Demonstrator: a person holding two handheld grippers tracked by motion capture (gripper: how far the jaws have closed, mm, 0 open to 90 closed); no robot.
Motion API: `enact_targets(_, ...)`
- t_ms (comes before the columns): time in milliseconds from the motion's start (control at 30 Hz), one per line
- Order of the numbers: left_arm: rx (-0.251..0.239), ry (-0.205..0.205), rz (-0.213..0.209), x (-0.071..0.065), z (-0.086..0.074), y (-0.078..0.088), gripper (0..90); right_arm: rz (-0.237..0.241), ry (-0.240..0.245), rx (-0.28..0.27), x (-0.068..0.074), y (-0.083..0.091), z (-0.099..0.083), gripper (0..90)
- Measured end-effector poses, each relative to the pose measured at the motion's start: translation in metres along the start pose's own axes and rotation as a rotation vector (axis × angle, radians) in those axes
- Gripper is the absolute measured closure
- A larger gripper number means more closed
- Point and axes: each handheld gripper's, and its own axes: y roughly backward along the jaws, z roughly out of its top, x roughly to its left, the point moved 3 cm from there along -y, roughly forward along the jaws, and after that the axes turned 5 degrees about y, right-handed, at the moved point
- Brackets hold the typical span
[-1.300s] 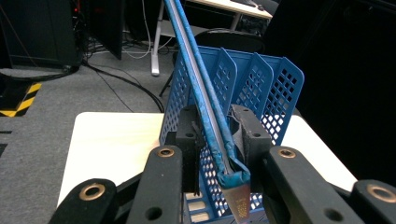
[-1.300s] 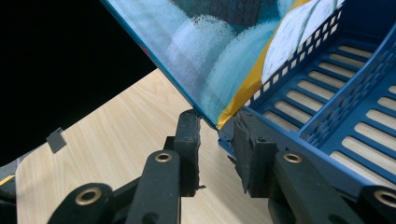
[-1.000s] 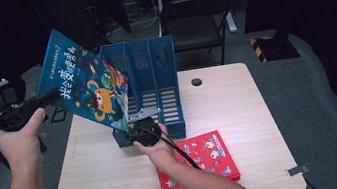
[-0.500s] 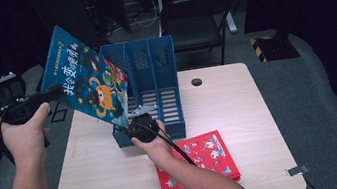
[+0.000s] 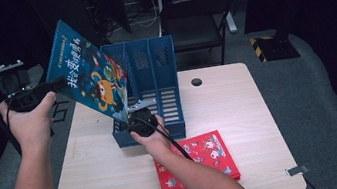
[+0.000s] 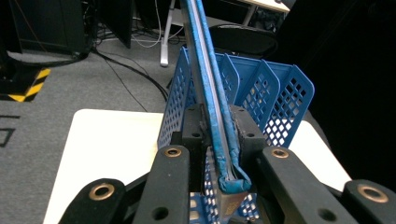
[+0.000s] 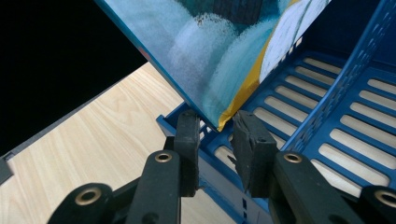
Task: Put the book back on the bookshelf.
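Note:
A blue picture book (image 5: 91, 78) hangs tilted above the table's left side. My left gripper (image 5: 59, 84) is shut on its upper left edge. In the left gripper view the jaws (image 6: 219, 135) pinch the book (image 6: 205, 70) edge-on. The book's lower corner (image 7: 210, 46) dips over the front of the left compartment of a blue three-slot file rack (image 5: 153, 71). My right gripper (image 5: 132, 112) is at the rack's front, and its jaws (image 7: 215, 135) are shut astride the low front wall of the rack (image 7: 327, 93), just under the book's corner.
A red picture book (image 5: 202, 163) lies flat on the wooden table (image 5: 238, 104), in front of the rack to the right. There is a round cable hole (image 5: 196, 81) behind the rack. A black chair (image 5: 195, 14) stands beyond the table's far edge.
My left hand has moved right and a little up with the blue book, bringing its lower corner closer over the rack's left compartment. The right hand has stayed at the rack's front.

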Motion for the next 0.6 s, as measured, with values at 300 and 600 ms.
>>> enact_targets(300,0.011,0.026,-0.02,-0.007,-0.001,-0.006,80.7,-0.026,0.021,0.017,-0.005,-0.009,0.002,69.1)
enact_targets(600,0.018,0.032,-0.013,-0.007,-0.002,-0.008,82.0,-0.069,0.035,0.027,-0.006,-0.015,0.005,66.8)
